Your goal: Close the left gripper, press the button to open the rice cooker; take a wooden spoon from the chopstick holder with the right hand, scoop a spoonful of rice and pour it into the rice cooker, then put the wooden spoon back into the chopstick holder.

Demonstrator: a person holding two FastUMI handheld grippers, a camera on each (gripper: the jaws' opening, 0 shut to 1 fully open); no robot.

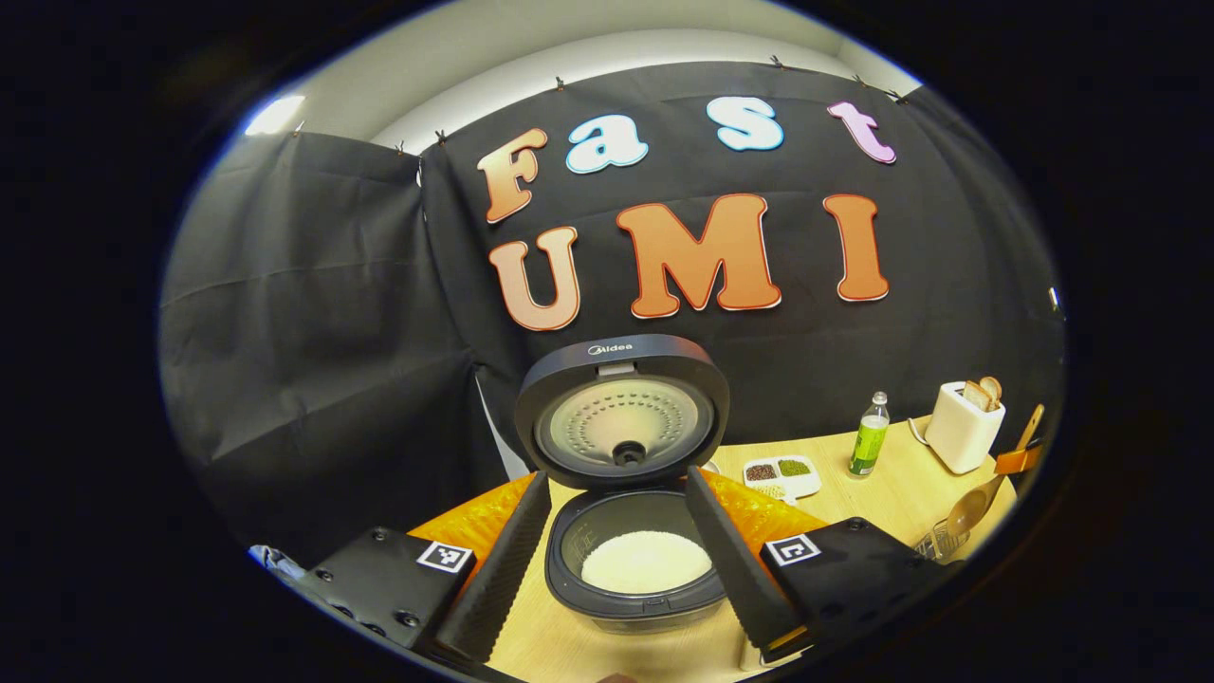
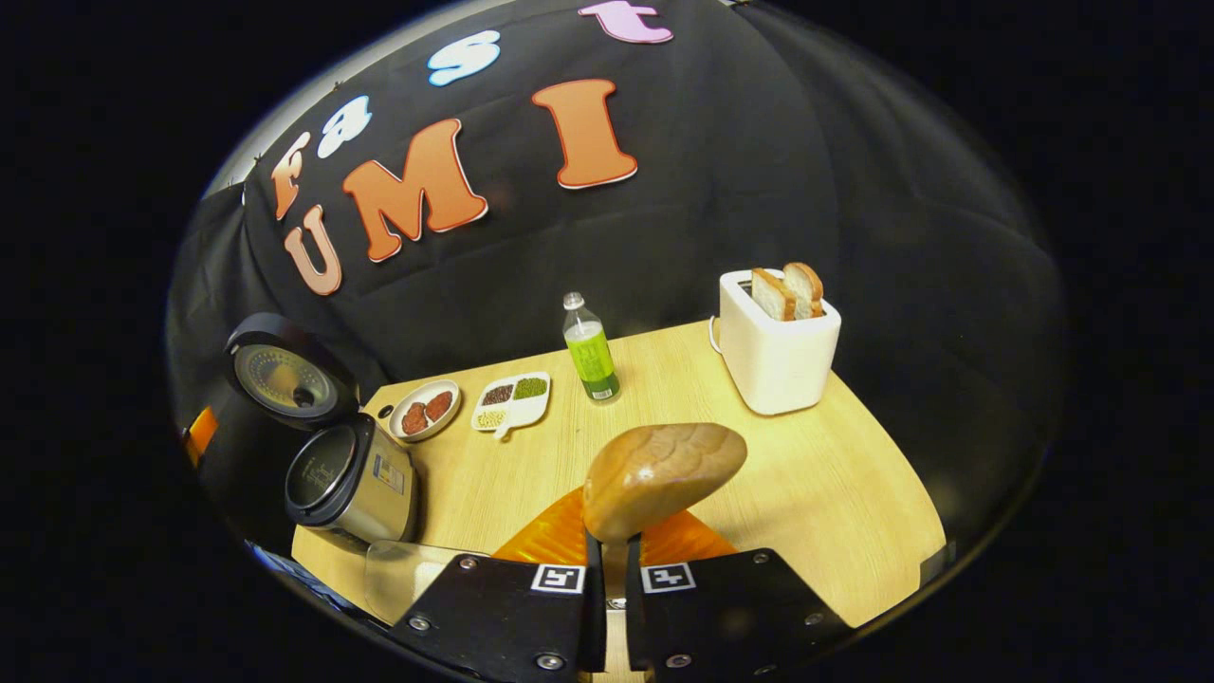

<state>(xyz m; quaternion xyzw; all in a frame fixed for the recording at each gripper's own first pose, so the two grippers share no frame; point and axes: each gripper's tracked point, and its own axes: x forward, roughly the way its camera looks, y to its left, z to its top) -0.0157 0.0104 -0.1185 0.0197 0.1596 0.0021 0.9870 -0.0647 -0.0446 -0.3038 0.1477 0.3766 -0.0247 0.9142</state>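
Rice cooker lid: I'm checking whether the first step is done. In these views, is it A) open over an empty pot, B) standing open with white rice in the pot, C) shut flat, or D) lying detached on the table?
B: the rice cooker lid stands raised above the pot, with white rice showing inside.

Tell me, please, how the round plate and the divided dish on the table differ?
The round plate is a circle with one open well holding reddish-brown pieces; the divided dish is oblong and split into compartments holding dark, green and pale grains. The plate lies nearer the rice cooker, the dish nearer the bottle. Both are white and lie flat.
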